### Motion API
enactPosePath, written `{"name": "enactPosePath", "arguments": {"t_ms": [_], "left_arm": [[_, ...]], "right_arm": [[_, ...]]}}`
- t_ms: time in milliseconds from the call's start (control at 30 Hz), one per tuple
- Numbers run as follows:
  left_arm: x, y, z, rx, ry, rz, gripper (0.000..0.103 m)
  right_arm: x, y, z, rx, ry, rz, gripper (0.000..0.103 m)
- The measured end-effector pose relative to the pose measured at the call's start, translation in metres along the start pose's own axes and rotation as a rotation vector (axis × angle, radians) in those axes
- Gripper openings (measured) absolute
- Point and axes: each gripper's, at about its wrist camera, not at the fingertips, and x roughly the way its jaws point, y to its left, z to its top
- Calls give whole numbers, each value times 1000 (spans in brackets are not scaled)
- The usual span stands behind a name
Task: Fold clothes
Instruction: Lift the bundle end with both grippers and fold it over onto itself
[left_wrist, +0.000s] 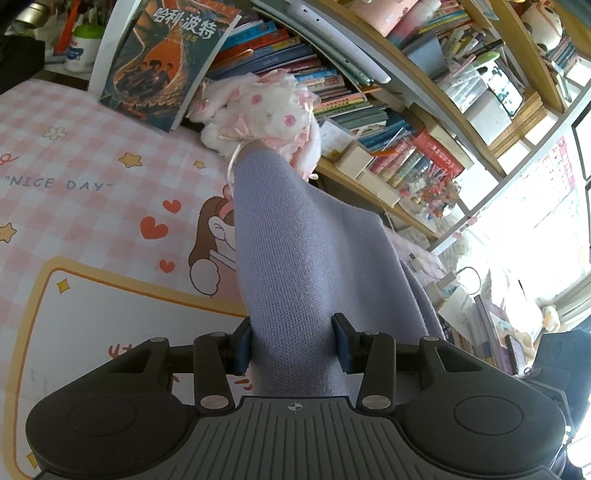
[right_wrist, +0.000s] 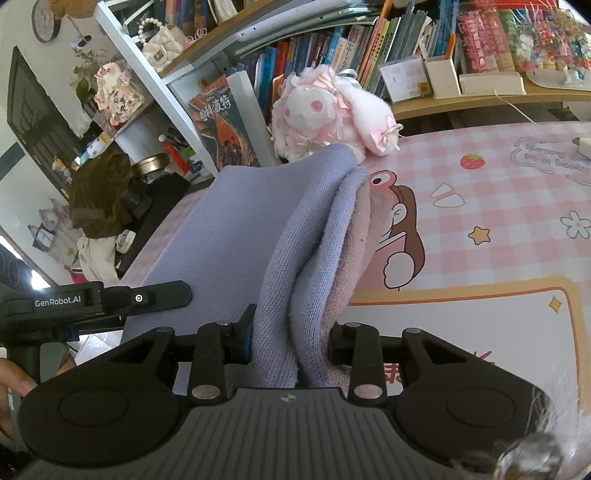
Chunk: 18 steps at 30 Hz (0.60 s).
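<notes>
A lilac knitted garment (left_wrist: 295, 258) is held up above the pink checked desk mat (left_wrist: 92, 155). My left gripper (left_wrist: 293, 343) is shut on one bunched part of it, and the cloth stretches away toward the shelf. My right gripper (right_wrist: 291, 339) is shut on another part of the same garment (right_wrist: 258, 221), where several folded layers with a pinkish inner side pass between the fingers. The left gripper's body (right_wrist: 110, 299) shows at the left of the right wrist view, close beside the cloth.
A pink and white plush toy (left_wrist: 266, 107) sits at the back of the mat (right_wrist: 498, 221), also in the right wrist view (right_wrist: 332, 110). A large book (left_wrist: 162, 62) leans on the bookshelf (left_wrist: 369, 110). A white charger (right_wrist: 583, 146) lies far right.
</notes>
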Motion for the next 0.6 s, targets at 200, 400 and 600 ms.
{"name": "enactPosePath", "arguments": {"t_ms": [200, 400, 600], "left_arm": [[1, -4, 1, 15, 10, -5, 42], [1, -1, 4, 23, 22, -26, 42], [-3, 13, 11, 32, 33, -54, 42]], "right_arm": [[-5, -2, -2, 10, -8, -2, 31], [-7, 1, -4, 19, -18, -22, 31], [-4, 13, -6, 20, -27, -51, 31]]}}
